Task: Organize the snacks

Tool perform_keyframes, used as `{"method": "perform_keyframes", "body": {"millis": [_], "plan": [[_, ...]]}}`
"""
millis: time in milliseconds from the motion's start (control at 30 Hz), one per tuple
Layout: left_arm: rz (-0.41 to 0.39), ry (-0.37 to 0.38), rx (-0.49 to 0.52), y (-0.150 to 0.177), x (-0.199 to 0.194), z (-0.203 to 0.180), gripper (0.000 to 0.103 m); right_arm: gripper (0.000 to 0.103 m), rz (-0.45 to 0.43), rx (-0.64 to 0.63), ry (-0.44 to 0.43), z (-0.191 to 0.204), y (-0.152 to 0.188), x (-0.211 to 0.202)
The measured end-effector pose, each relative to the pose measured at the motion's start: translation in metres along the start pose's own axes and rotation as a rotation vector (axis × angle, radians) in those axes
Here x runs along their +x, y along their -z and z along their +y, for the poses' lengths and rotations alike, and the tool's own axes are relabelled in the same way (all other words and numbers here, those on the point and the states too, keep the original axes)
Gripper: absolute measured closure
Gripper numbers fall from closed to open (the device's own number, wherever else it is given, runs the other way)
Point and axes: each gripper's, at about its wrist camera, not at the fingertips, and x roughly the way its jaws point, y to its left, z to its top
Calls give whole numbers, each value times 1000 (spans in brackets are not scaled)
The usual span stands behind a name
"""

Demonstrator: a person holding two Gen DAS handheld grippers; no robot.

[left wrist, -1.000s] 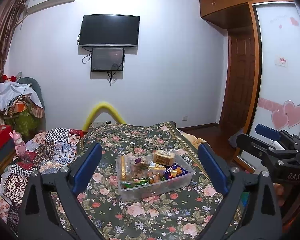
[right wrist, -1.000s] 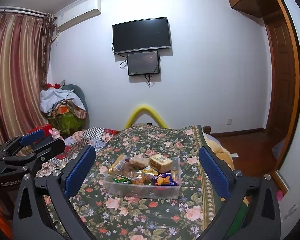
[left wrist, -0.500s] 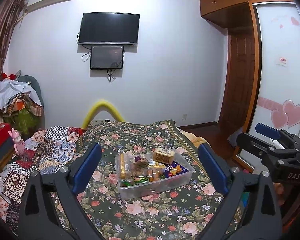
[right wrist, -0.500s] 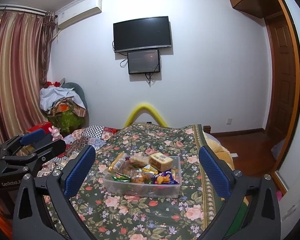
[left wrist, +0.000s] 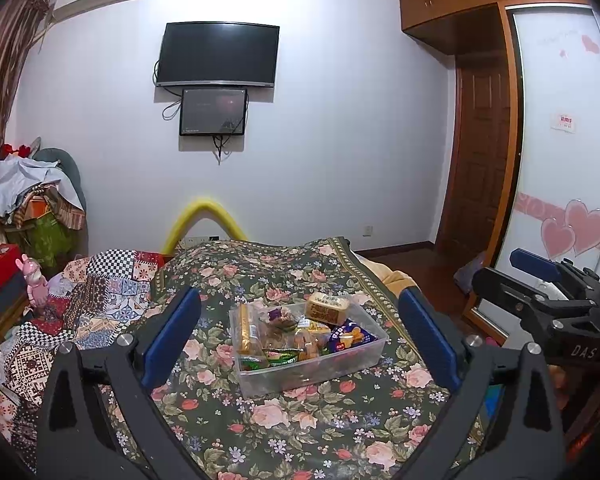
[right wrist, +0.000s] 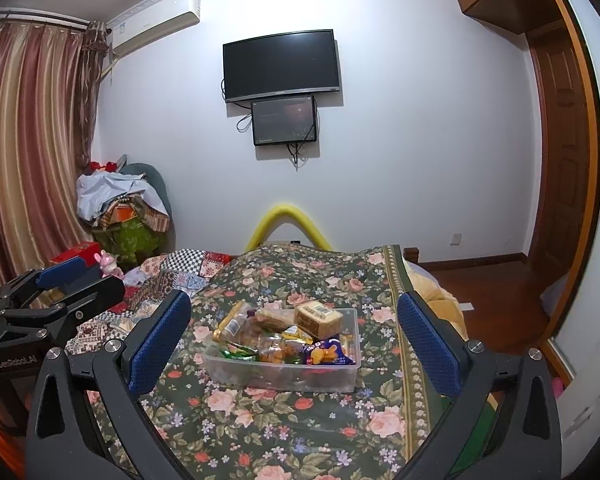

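- While both tools hang above the bed, the left gripper has its 2 blue-padded fingers spread wide with nothing between them, and the right gripper is likewise spread and empty.
- Only the left wrist view shows the mirrored wardrobe door with pink hearts; only the right wrist view shows the striped curtain in full.
- Each view catches the other gripper at its edge, seen side-on.
- The snack bin, a clear rectangular plastic tub, sits on the floral bedspread, ahead of and between the fingers, not touched.
- It is heaped with wrapped snacks: a tan block-shaped pack on top, a glossy blue packet, a green wrapper, and a long golden pack along 1 side.
- A patchwork quilt lies beside the bedspread.
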Motion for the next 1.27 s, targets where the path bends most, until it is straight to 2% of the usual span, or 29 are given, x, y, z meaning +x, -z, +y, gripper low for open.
{"method": "perform_keyframes", "body": {"millis": [767, 1267], "plan": [[-1, 11, -12, 0, 1, 4, 1, 0, 5, 15, -11, 0, 3, 1], [36, 30, -12, 5, 8, 5, 1, 0, 13, 19, -12, -3, 5, 2]]}}
